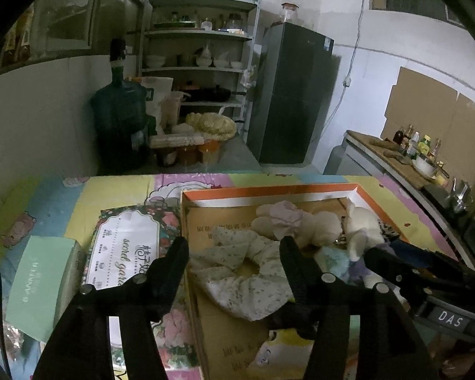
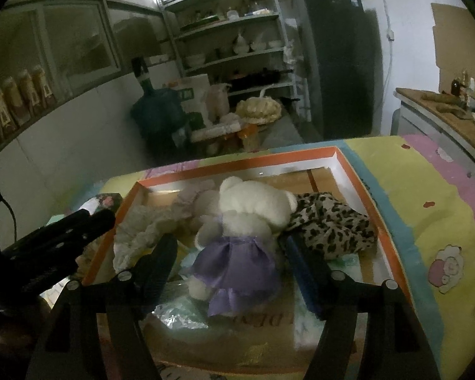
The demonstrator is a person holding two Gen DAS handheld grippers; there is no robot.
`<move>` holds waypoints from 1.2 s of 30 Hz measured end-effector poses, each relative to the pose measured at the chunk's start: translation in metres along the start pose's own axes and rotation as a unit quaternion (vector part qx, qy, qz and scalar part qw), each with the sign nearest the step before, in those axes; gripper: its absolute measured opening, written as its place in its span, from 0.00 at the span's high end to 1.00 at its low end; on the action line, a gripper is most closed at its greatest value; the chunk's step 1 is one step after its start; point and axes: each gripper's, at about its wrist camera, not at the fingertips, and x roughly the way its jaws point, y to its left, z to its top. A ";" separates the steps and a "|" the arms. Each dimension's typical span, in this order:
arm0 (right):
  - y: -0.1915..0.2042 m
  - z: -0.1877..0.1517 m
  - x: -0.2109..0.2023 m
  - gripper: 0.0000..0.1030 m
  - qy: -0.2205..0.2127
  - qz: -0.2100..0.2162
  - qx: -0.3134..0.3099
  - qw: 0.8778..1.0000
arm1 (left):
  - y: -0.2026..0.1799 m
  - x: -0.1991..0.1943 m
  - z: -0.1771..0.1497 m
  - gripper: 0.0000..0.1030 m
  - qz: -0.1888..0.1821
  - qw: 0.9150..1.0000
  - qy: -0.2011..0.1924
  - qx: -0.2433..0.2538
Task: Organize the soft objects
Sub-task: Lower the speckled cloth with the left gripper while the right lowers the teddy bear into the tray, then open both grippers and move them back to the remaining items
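- Currently, one shallow orange-rimmed box (image 2: 348, 171) lies on the table; all soft objects sit inside it.
- Count in the box: one floral scrunchie (image 1: 237, 272) at the left side, one white plush bear (image 2: 250, 209) in a purple skirt at the centre, one leopard-print cloth (image 2: 332, 224) at the right side, and one pale plush toy (image 1: 304, 221) toward the far edge.
- Left gripper (image 1: 234, 253): jaws spread, released, pointing downward over the scrunchie; the pads do not press it.
- Right gripper (image 2: 228, 250): jaws spread, released, straddling the bear's skirt without clamping it.
- Outside the box, at the table's left edge: one floral packet (image 1: 126, 253) and one mint-green carton (image 1: 38, 285).
- Table cover (image 2: 427, 221): pastel cartoon-print cloth.
- Room: a kitchen with one shelf rack (image 1: 199, 47), one dark refrigerator (image 1: 291, 95) and one water jug (image 1: 120, 117).
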 end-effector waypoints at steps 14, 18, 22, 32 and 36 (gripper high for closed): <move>0.017 -0.005 -0.032 0.29 -0.026 0.000 -0.001 1.000 | 0.014 -0.040 -0.004 0.29 -0.001 0.999 -0.037 -0.010; 0.023 -0.008 -0.042 0.29 -0.033 -0.001 -0.001 0.999 | 0.020 -0.053 -0.006 0.28 -0.001 0.999 -0.045 -0.012; 0.030 -0.014 -0.052 0.28 -0.037 -0.002 -0.003 0.999 | 0.028 -0.064 -0.010 0.28 -0.001 0.999 -0.050 -0.016; 0.051 -0.021 -0.067 0.28 -0.040 -0.001 -0.012 0.999 | 0.050 -0.090 -0.016 0.28 0.006 0.998 -0.059 -0.029; 0.063 -0.023 -0.073 0.28 -0.042 0.001 -0.019 0.999 | 0.059 -0.101 -0.021 0.28 0.010 0.997 -0.064 -0.032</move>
